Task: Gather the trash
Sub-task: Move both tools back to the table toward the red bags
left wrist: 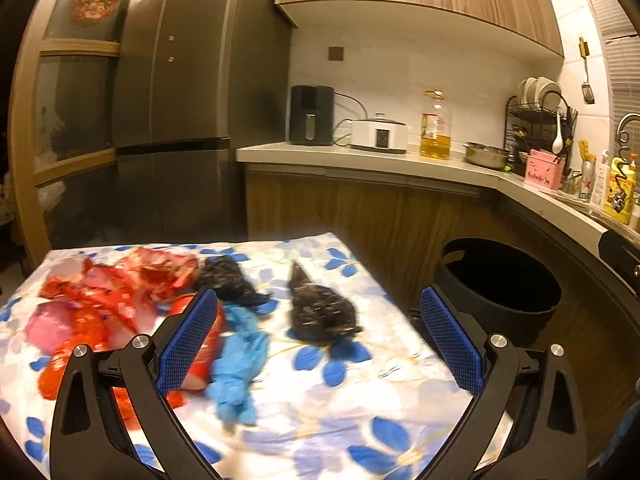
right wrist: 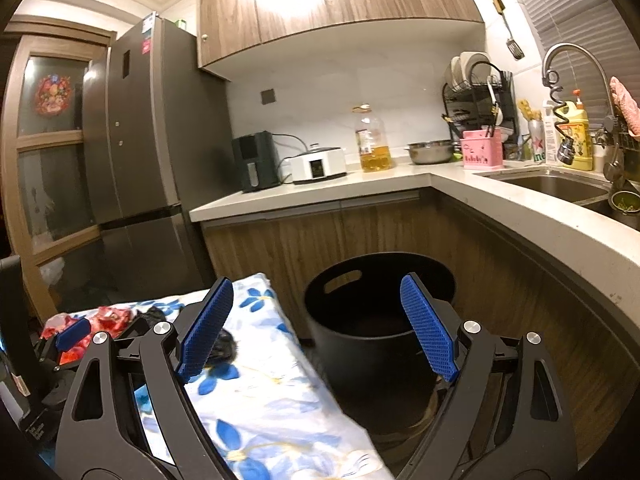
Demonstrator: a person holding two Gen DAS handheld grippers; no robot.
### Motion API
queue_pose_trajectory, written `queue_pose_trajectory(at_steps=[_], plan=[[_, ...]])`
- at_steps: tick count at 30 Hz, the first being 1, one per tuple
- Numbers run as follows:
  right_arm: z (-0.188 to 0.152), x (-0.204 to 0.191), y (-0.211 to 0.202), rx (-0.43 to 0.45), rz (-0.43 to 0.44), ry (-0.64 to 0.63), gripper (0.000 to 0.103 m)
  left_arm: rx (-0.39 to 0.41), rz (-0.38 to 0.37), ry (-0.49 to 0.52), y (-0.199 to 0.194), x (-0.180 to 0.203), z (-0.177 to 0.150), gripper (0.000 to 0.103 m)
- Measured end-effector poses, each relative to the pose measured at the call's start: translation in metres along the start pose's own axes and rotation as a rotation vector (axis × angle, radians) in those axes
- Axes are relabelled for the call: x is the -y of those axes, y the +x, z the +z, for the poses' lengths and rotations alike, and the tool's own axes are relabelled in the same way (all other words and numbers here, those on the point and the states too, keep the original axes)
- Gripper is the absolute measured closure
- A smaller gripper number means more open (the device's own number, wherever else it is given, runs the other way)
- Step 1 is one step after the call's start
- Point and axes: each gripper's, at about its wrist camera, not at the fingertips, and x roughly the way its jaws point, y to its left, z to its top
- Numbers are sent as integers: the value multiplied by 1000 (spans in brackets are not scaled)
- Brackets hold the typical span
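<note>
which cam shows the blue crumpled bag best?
Left wrist: the blue crumpled bag lies whole on the floral cloth, though blurred. In the right wrist view I cannot find it; that tool's own finger covers the spot.

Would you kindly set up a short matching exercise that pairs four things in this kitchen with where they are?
Things:
1. blue bag
2. black bin
3. oil bottle
4. spatula

Places:
A. hanging on the wall
B. on the floor beside the table
C. on the flowered cloth
D. on the counter

Pairs: 1-C, 2-B, 3-D, 4-A
</note>
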Motion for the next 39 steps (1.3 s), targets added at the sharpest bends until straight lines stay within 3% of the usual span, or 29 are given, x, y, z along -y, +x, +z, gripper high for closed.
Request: queue_pose_trajectory(at_steps=[18,24,28,34,39], plan=[[-30,-68,-1,-21,117,-15,19,42,268,-84,-44,-113,-29,6],[-50,-91,8,-70,142,-42,19,5,340,-103,-39,-150,-47,6],[-59,-107,14,-93,161,-63,19,-36,343,-146,-31,-169,-56,6],[-66,-123,20,-104,176,-82,19,-119,296,-173,-12,-176,-63,15],[-75,-136,28,-129,189,-99,19,-209,257,-203,7,-182,-69,42]])
